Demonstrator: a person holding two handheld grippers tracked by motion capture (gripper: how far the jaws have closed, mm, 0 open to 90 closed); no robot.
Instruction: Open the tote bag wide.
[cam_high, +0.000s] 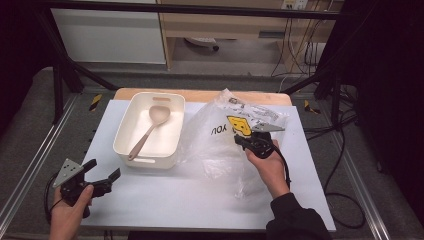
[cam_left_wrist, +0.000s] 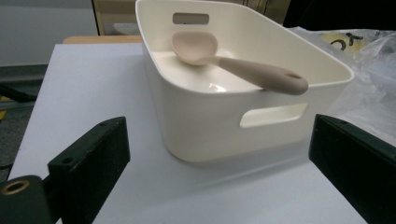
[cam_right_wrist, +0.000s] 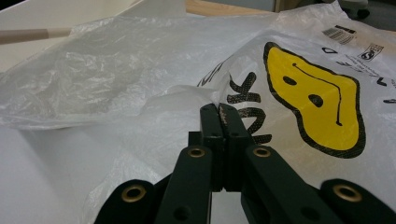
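A clear plastic bag (cam_high: 210, 145) with a yellow smiley face and black lettering lies crumpled on the right half of the white table top. My right gripper (cam_high: 242, 140) is shut on a fold of the plastic bag (cam_right_wrist: 116, 60); in the right gripper view its jaws (cam_right_wrist: 219, 109) meet with the film pinched at their tips. A cream tub (cam_high: 122, 135) with cut-out handles stands at the back left, holding a beige spoon (cam_high: 150, 130). My left gripper (cam_high: 106, 168) hovers open near the front left corner, pointing at the tub (cam_left_wrist: 187, 116) and spoon (cam_left_wrist: 243, 70), with nothing between its jaws.
The white board (cam_high: 175, 195) covers a wooden table with metal rails along both sides. Cables trail on the floor to the right. The bag's edge (cam_left_wrist: 369, 79) lies right of the tub. Bare board stretches across the front middle.
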